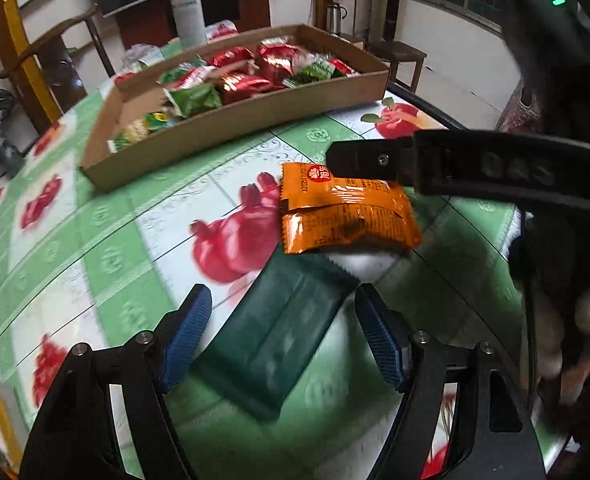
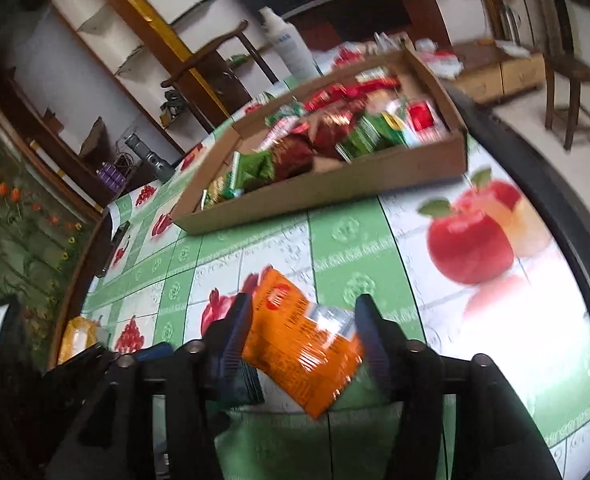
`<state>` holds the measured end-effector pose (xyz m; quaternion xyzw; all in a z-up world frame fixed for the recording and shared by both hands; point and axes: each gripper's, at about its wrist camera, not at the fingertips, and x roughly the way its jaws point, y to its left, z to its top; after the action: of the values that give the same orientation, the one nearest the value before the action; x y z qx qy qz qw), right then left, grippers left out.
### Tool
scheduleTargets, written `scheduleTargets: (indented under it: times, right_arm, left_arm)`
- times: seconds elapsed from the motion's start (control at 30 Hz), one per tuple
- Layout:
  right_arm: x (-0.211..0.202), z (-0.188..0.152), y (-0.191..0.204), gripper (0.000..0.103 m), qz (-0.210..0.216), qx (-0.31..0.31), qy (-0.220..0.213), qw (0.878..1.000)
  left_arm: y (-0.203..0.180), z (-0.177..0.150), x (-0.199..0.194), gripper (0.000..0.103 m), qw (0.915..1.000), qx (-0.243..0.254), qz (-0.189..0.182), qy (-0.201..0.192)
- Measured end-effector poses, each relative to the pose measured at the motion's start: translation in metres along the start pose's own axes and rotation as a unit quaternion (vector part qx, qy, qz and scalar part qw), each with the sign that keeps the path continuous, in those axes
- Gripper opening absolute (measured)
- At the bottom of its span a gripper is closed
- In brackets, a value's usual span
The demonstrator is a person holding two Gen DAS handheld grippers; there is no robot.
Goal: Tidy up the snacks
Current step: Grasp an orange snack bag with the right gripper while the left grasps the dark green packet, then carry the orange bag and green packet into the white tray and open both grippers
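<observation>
Left gripper [image 1: 283,334]: wide open around the dark green packet [image 1: 275,340] (not touching).
Right gripper [image 2: 303,334]: partly closed, straddling the orange packet [image 2: 307,344]; grip unclear.
Cardboard tray [image 1: 231,120]: far on the worktop [image 1: 95,240].

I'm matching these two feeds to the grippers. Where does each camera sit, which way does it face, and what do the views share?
Left wrist: on the left gripper, facing forward and down over the table at a dark green packet between its open fingers; the right gripper reaches in beside the orange packet.
Right wrist: on the right gripper, facing across the table toward the box; its fingers straddle the orange packet.
Shared: orange packet, snack box, white bottle, fruit-print table.
</observation>
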<state>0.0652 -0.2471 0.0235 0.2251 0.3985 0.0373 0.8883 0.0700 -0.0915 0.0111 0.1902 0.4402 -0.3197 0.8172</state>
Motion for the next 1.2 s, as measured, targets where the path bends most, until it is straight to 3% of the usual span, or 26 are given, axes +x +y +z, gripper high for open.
scheduleTargets:
  times: [0.17,0.23,0.27,0.37,0.67,0.8,0.87,0.9,0.97,1.2]
  right_arm:
    - [0.008,0.002,0.003,0.061,0.011,-0.003,-0.004,1.0]
    - [0.014,0.002,0.006,0.062,0.004,-0.016,0.005,1.0]
    - [0.017,0.001,0.007,0.062,0.003,-0.022,0.014,1.0]
    - [0.021,-0.001,0.014,0.062,-0.009,-0.045,0.024,0.999]
    - [0.028,-0.02,0.046,0.07,-0.042,-0.137,0.042,0.989]
    - [0.032,-0.029,0.057,0.071,-0.075,-0.178,0.039,0.98]
    - [0.031,-0.03,0.057,0.057,-0.082,-0.18,0.036,0.98]
    - [0.03,-0.03,0.056,0.055,-0.08,-0.175,0.034,0.981]
    - [0.026,-0.026,0.046,0.047,-0.061,-0.149,0.032,0.986]
    - [0.012,-0.012,0.019,0.041,-0.002,-0.065,0.022,0.998]
  left_arm:
    - [-0.002,-0.004,0.001,0.071,0.9998,-0.014,-0.009,0.01]
    - [-0.003,-0.008,-0.006,0.047,0.9999,-0.011,-0.009,0.008]
    - [-0.003,-0.01,-0.009,0.044,0.9999,-0.01,-0.006,0.01]
    - [-0.002,-0.02,-0.015,0.043,0.9998,-0.009,0.011,0.012]
    - [0.005,-0.047,-0.027,0.043,0.999,-0.042,0.009,0.01]
    - [0.004,-0.046,-0.024,0.055,0.9987,-0.049,0.014,-0.002]
    - [0.003,-0.047,-0.024,0.054,0.9985,-0.054,0.013,-0.004]
    - [0.003,-0.047,-0.026,0.044,0.9983,-0.057,0.012,-0.005]
    - [0.004,-0.049,-0.029,0.042,0.9977,-0.067,0.003,-0.007]
    - [0.012,-0.068,-0.067,0.042,0.9938,-0.102,-0.007,-0.045]
